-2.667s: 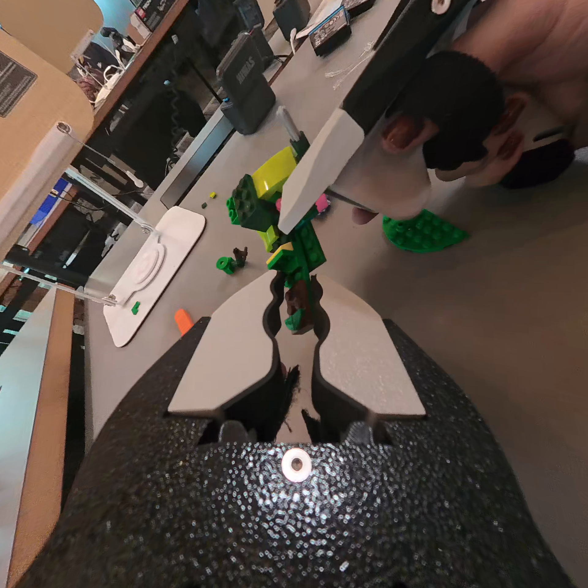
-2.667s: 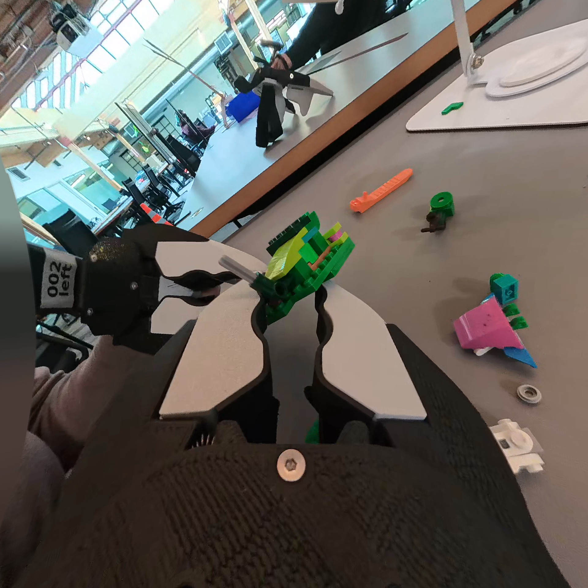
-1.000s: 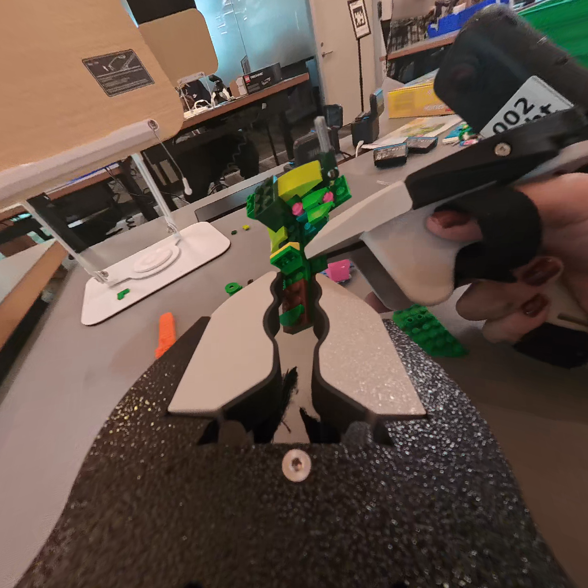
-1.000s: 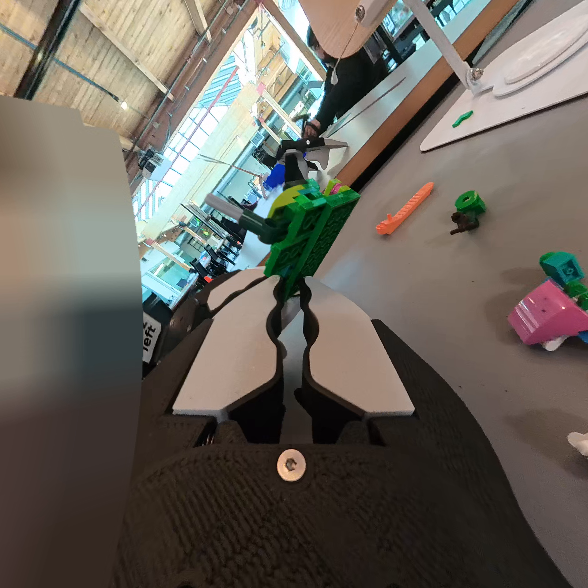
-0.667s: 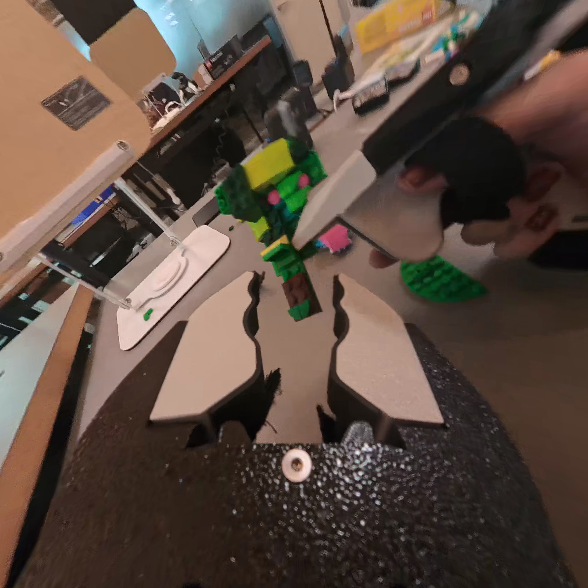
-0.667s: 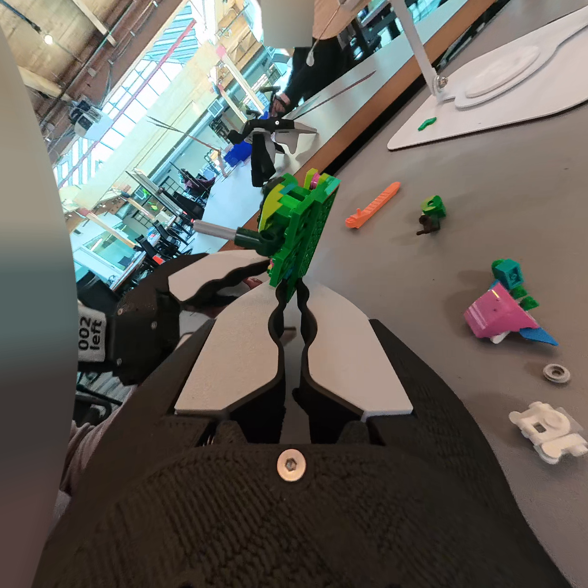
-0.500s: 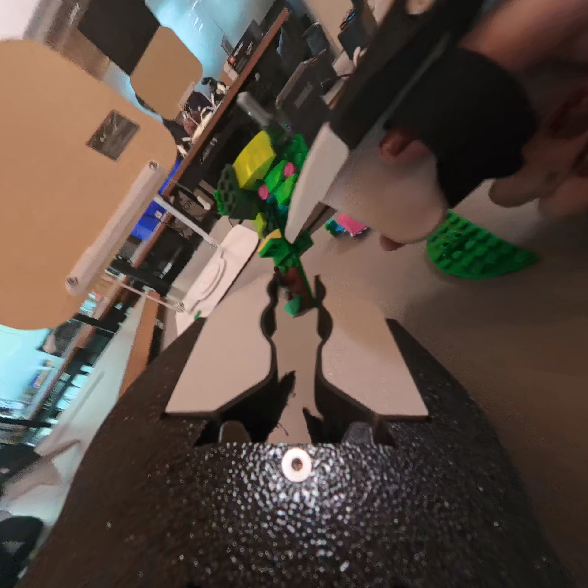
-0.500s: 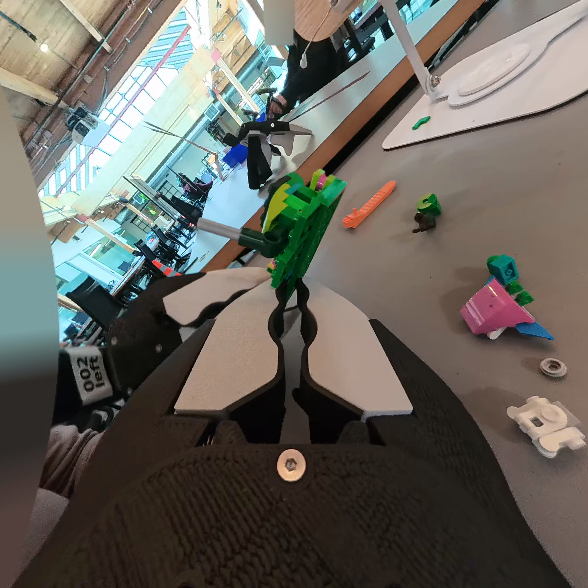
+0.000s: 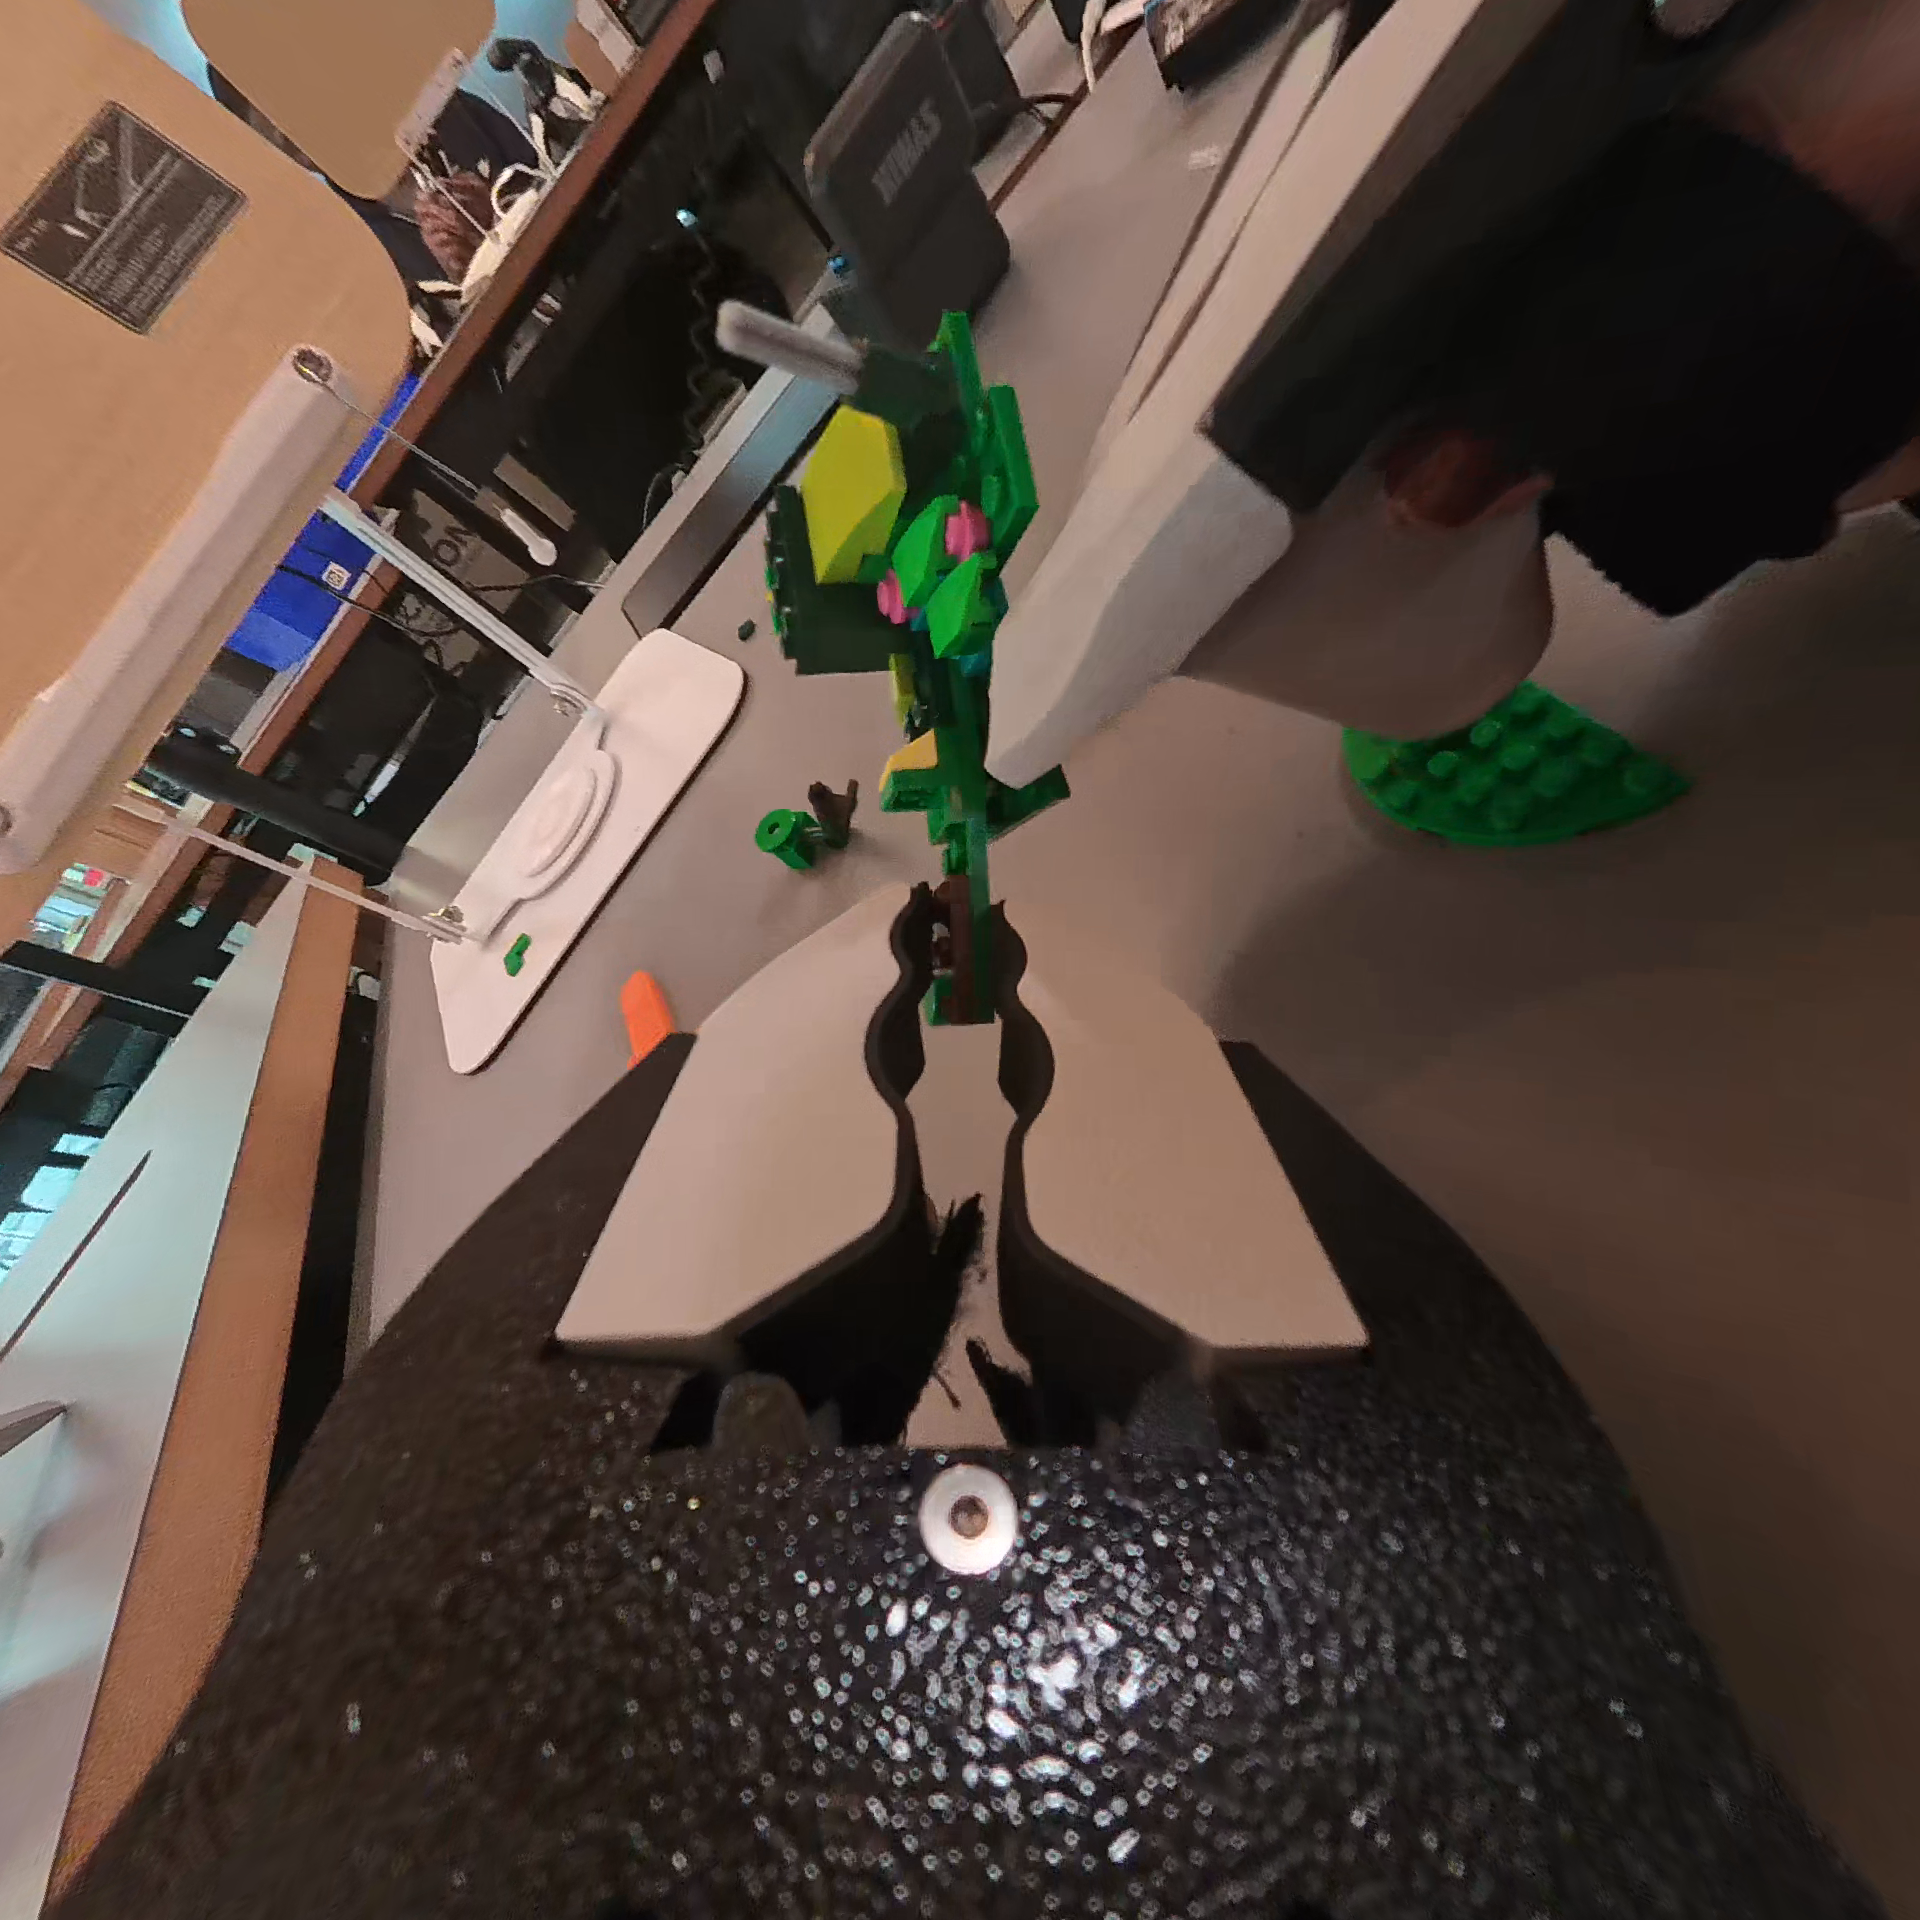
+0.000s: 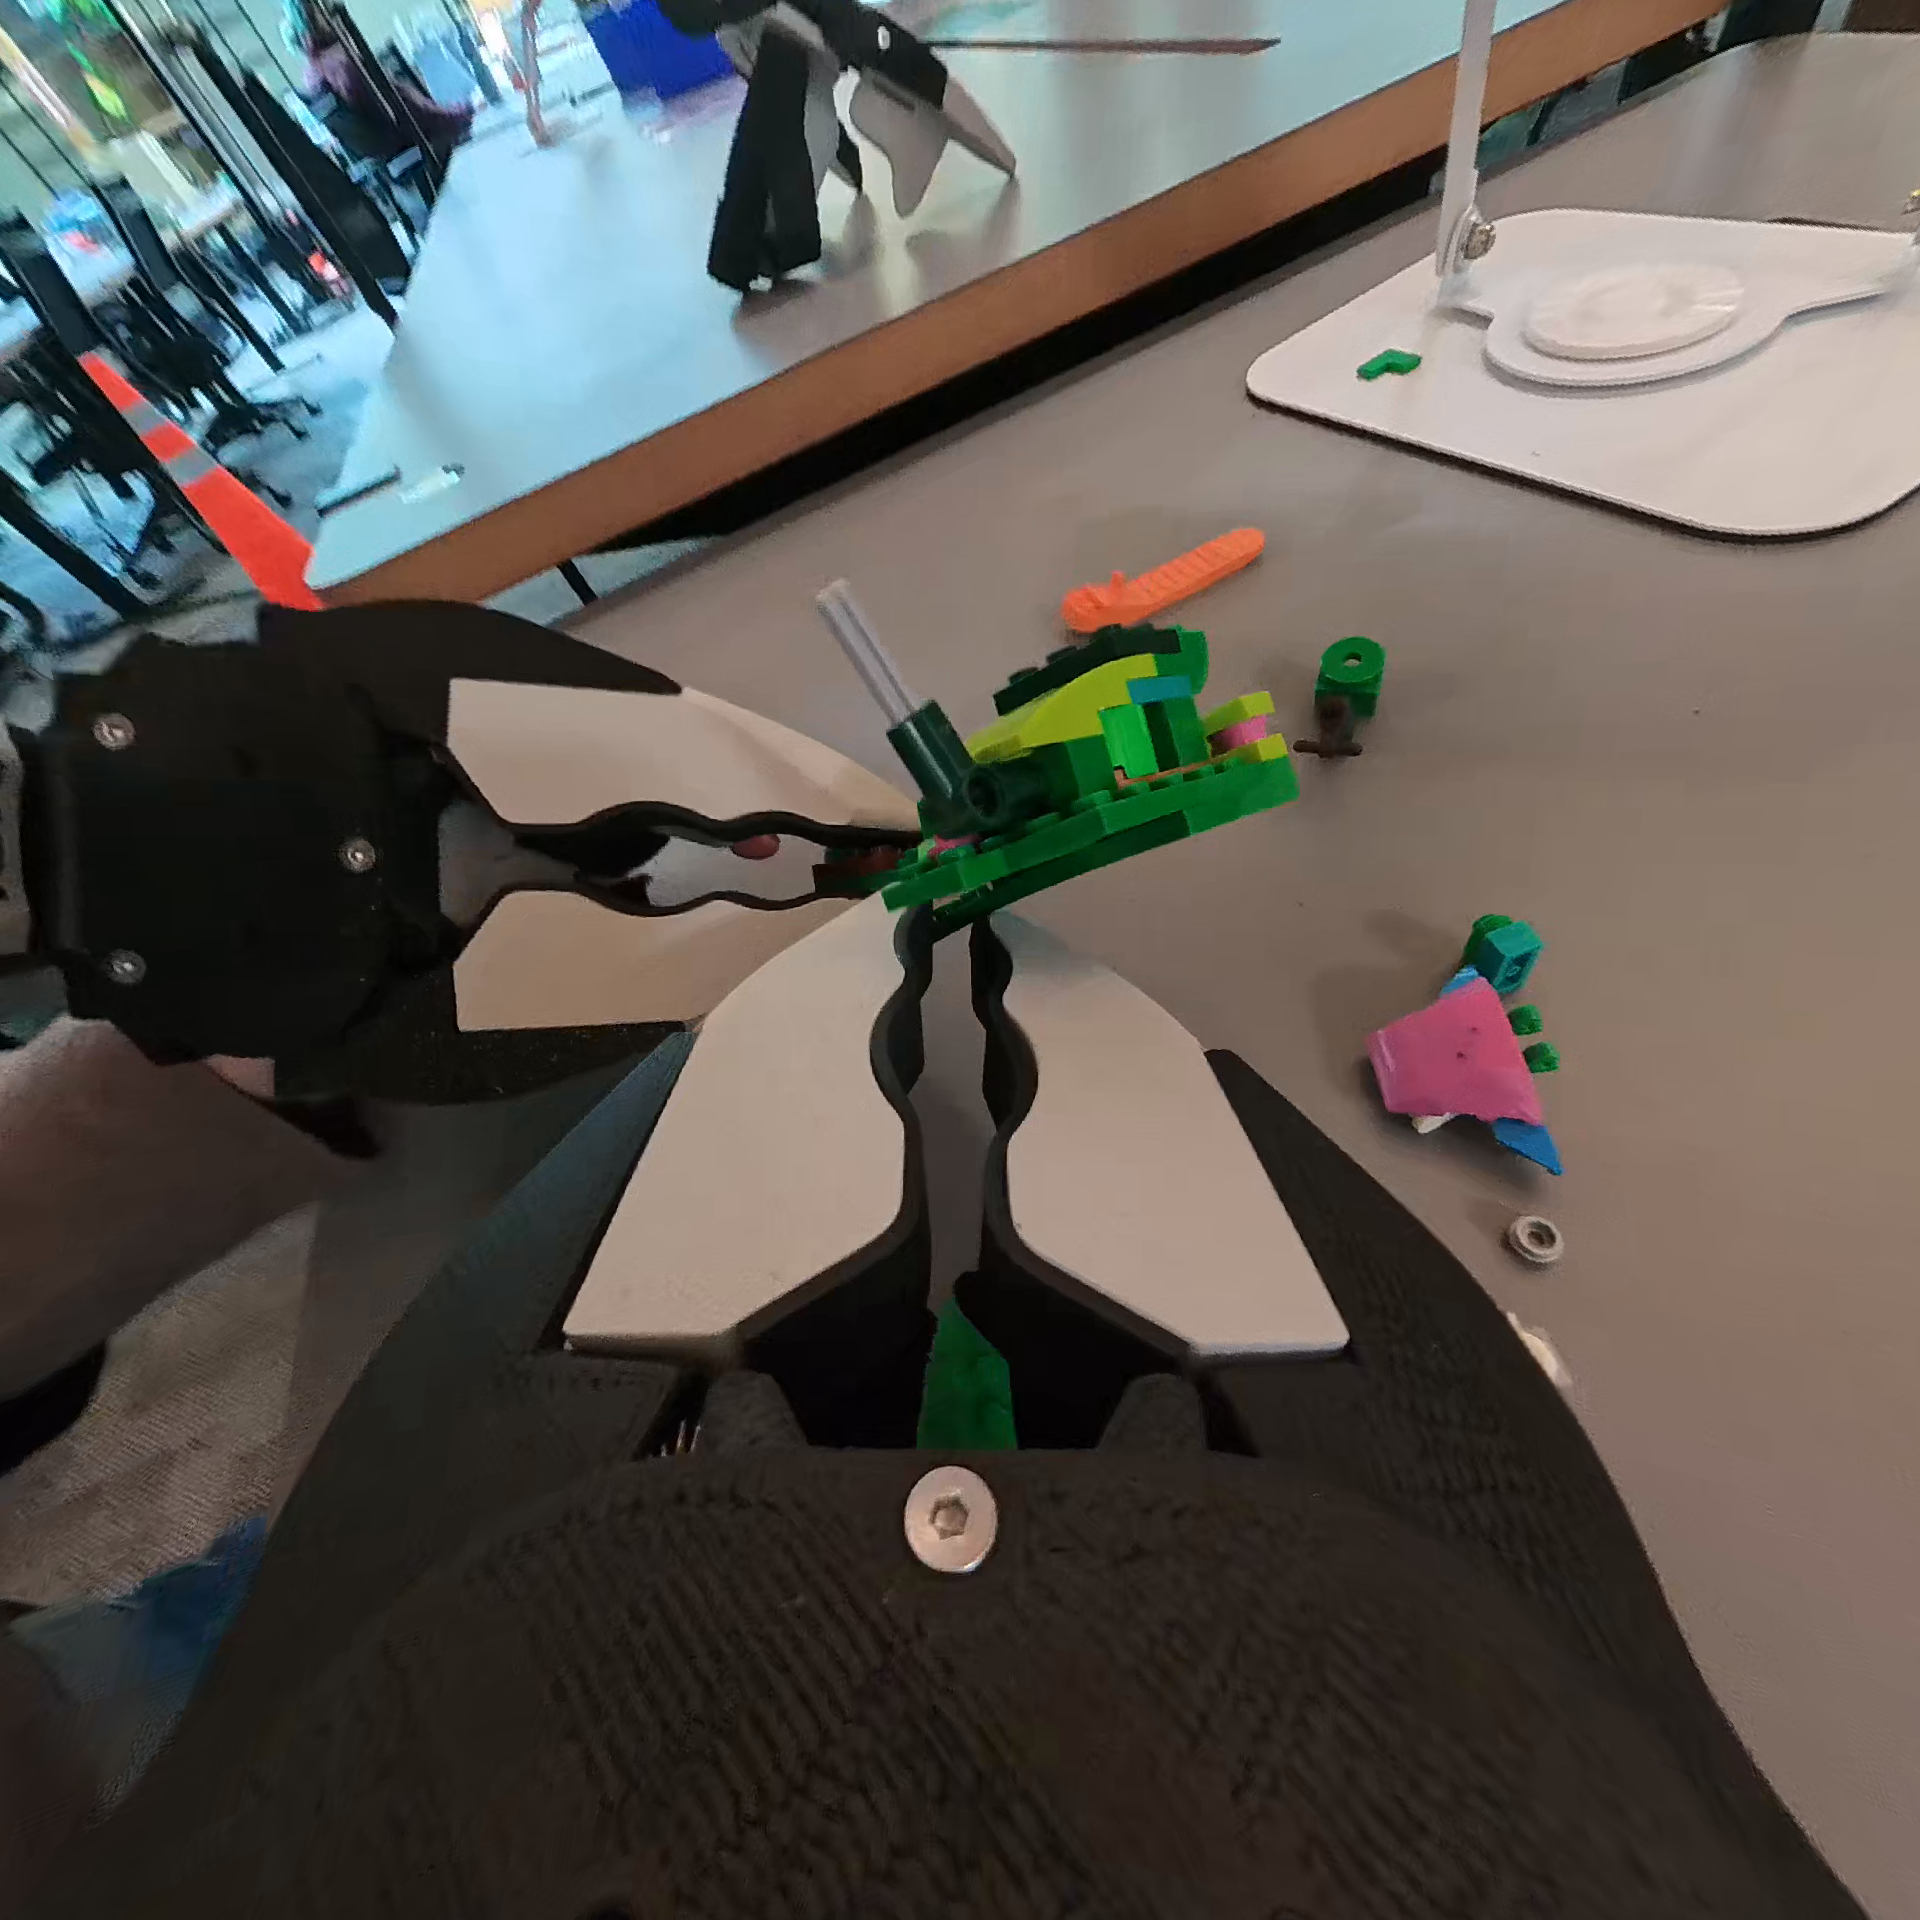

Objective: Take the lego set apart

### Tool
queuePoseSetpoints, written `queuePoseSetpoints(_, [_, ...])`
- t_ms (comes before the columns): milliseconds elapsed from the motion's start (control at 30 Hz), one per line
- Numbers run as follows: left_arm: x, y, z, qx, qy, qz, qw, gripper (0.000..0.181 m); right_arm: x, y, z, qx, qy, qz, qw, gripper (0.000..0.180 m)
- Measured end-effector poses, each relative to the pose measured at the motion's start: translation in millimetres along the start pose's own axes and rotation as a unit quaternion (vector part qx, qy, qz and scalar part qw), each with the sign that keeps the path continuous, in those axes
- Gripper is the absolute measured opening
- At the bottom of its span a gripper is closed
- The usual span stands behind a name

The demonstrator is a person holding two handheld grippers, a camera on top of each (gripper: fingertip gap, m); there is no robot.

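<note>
Above the grey table I hold the lego set, green plates with lime, pink and a clear rod, lengthwise between both grippers: left gripper clenched on its brown end, right gripper pinching the plate edge.

The lego set hangs above the tabletop, pinched between the left tongs on its left and the right tongs below. Loose pieces lie to the right; a flat stand sits behind.
</note>
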State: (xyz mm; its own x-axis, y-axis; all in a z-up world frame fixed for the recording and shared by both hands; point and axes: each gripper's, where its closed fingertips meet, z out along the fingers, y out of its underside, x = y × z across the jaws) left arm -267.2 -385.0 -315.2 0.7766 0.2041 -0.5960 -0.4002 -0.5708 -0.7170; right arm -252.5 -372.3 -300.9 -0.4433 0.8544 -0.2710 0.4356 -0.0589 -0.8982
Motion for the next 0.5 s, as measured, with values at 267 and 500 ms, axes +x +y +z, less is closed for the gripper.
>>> queuePoseSetpoints(267, [-26.8, 16.0, -8.9, -0.023, -0.025, -0.047, 0.998, 0.007, 21.9, 7.6, -7.9, -0.034, 0.075, -0.056, 0.995, 0.002])
queuePoseSetpoints(500, [-27.6, 62.3, -3.4, -0.175, -0.032, -0.068, 0.982, 0.008, 20.9, 17.4, -3.7, -0.048, 0.052, -0.019, 0.997, 0.003])
